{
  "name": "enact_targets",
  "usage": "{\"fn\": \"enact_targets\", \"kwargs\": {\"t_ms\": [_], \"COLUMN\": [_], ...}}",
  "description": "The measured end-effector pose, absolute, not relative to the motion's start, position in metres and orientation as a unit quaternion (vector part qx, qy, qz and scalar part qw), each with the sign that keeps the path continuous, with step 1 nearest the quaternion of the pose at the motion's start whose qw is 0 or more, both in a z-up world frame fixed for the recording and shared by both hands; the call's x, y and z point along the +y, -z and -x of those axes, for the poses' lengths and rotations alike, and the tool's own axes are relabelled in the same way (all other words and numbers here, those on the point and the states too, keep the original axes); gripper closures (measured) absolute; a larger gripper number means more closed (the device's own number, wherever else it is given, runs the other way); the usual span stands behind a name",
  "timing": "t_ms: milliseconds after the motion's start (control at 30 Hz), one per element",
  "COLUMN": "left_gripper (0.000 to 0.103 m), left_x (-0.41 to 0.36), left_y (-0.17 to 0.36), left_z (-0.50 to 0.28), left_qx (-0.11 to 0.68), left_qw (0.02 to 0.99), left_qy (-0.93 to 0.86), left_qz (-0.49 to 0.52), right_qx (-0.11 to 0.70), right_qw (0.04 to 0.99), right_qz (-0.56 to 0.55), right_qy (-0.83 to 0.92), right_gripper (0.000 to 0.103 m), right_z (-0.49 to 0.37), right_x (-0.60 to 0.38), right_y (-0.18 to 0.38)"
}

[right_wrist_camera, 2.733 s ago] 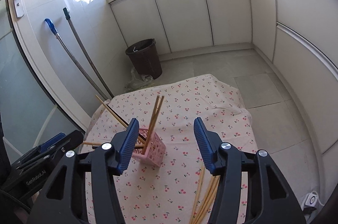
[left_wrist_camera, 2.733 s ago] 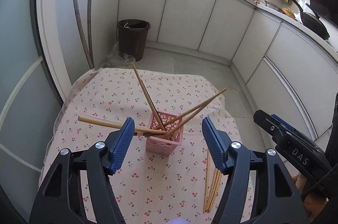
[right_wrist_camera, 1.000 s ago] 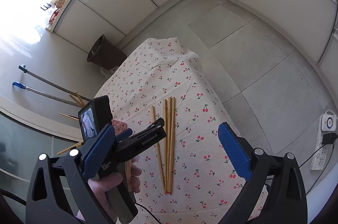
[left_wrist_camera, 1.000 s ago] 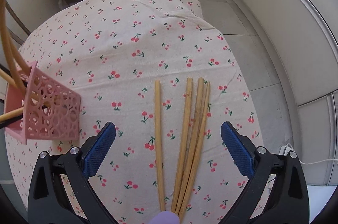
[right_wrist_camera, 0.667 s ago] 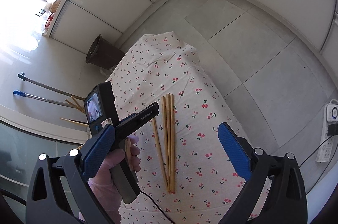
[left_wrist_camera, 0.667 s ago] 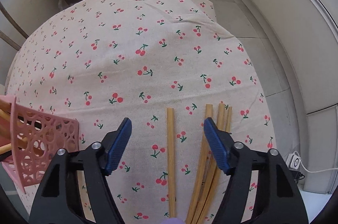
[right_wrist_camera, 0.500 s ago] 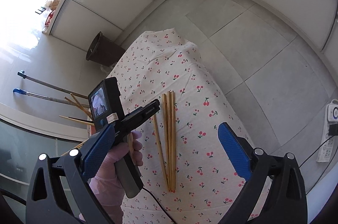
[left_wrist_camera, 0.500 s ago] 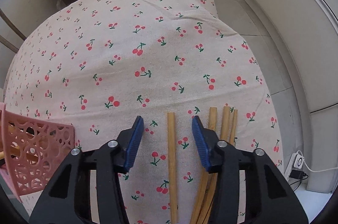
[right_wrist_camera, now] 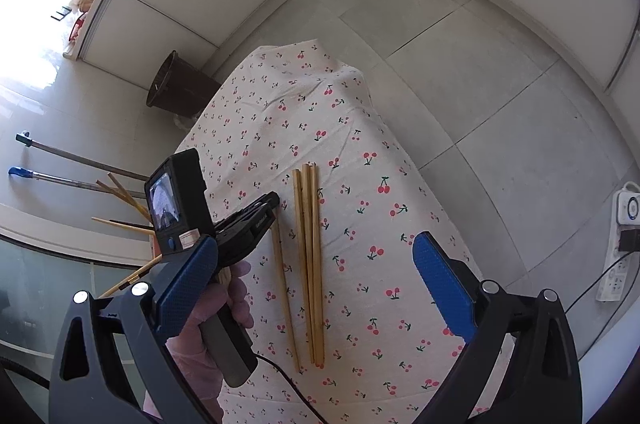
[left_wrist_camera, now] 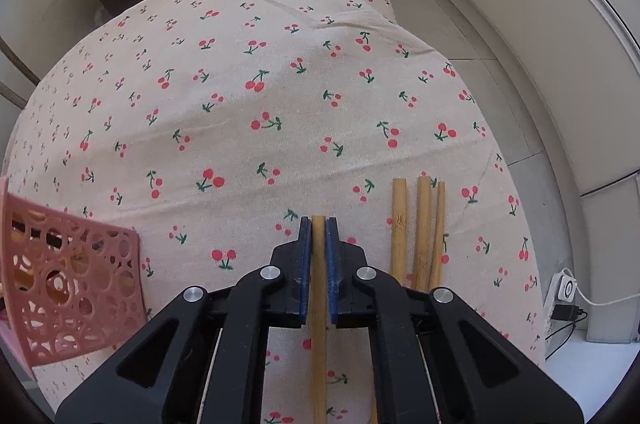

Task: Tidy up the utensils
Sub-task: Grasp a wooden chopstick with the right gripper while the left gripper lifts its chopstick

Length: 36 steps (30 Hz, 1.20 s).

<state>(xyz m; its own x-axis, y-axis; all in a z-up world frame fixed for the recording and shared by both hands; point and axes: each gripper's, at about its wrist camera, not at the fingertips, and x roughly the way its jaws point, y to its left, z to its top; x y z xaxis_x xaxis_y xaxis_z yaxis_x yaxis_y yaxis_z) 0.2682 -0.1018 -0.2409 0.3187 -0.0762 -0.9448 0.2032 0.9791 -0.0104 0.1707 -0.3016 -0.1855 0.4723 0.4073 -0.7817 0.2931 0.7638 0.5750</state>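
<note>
My left gripper (left_wrist_camera: pixel 318 224) is shut on the far end of a single wooden chopstick (left_wrist_camera: pixel 319 328) that lies on the cherry-print cloth (left_wrist_camera: pixel 248 112). Three more chopsticks (left_wrist_camera: pixel 418 232) lie together just to its right. The pink openwork holder (left_wrist_camera: pixel 68 284) stands at the left edge with chopsticks inside. In the right wrist view the left gripper (right_wrist_camera: pixel 272 205) touches the single chopstick (right_wrist_camera: pixel 285 288) beside the bundle (right_wrist_camera: pixel 310 256). My right gripper (right_wrist_camera: pixel 316 288) is open and empty, held high above the table.
A dark bin (right_wrist_camera: pixel 176 88) stands on the floor beyond the table. Mop handles (right_wrist_camera: pixel 72 168) lean at the left. A power strip (right_wrist_camera: pixel 616 256) with cables lies on the floor at the right. The table's right edge drops to grey floor tiles.
My left gripper turned from the holder to the loose chopsticks, came down and closed on the single one. My right gripper rose and tilted, staying open.
</note>
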Motion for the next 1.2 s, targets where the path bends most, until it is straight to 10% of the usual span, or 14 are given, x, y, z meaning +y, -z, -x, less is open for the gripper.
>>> {"fn": "enact_targets", "kwargs": {"t_ms": [300,633,1200], "left_gripper": [0.097,0.097,0.096], "left_x": [-0.052,0.0,0.022], "left_y": [0.181,0.096,0.075], "left_z": [-0.182,-0.084,-0.068], "left_qx": [0.529,0.342,0.313], "left_qw": [0.843,0.937,0.946], "left_qy": [0.093,0.047,0.052], "left_qz": [-0.025,0.058,0.067], "right_qx": [0.538,0.57,0.579], "right_qw": [0.79,0.762,0.771], "right_qz": [-0.293,-0.307,-0.262], "right_qy": [-0.011,-0.004,0.04], "right_gripper": [0.009,0.07,0.084], "right_z": [-0.214,-0.247,-0.27], "right_x": [-0.276,-0.251,-0.225], "right_y": [0.222,0.266,0.283]}}
